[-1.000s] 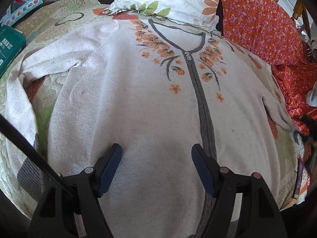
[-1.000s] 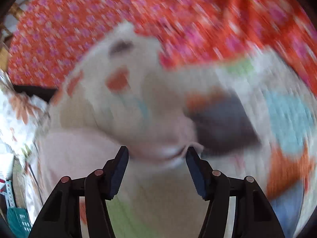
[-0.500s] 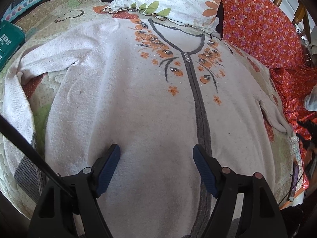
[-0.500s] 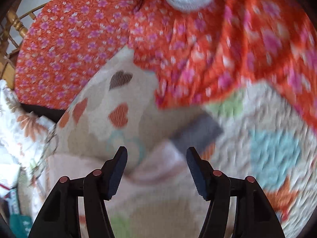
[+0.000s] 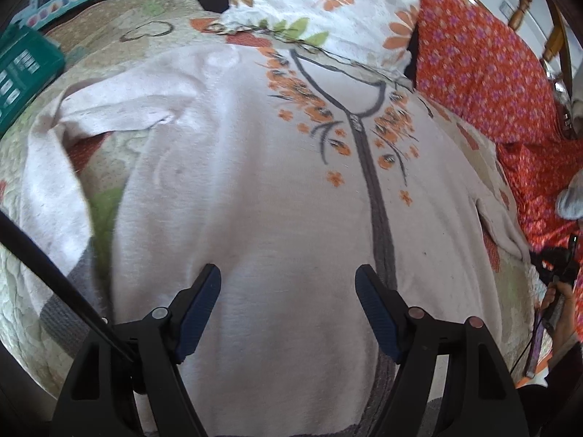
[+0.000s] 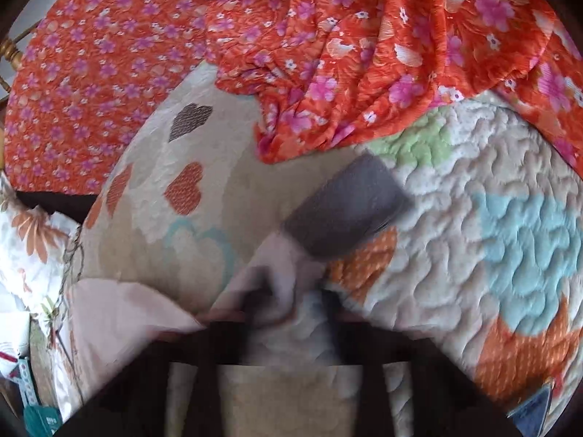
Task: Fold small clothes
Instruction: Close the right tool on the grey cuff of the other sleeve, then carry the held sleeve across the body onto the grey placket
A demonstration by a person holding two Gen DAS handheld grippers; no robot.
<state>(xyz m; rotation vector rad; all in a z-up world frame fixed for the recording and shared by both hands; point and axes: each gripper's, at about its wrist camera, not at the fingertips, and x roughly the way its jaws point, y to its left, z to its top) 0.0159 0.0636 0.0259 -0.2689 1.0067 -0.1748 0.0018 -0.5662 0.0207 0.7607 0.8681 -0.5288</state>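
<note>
While the left gripper (image 5: 288, 306) hangs open above the cardigan (image 5: 255, 200), the right gripper (image 6: 291, 302) clamps its sleeve (image 6: 291, 255).

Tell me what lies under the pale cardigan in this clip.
The cardigan lies on a quilted bedspread with heart patches, visible past its sleeves. A floral pillow sits past the collar. Anything beneath the body is covered.
</note>
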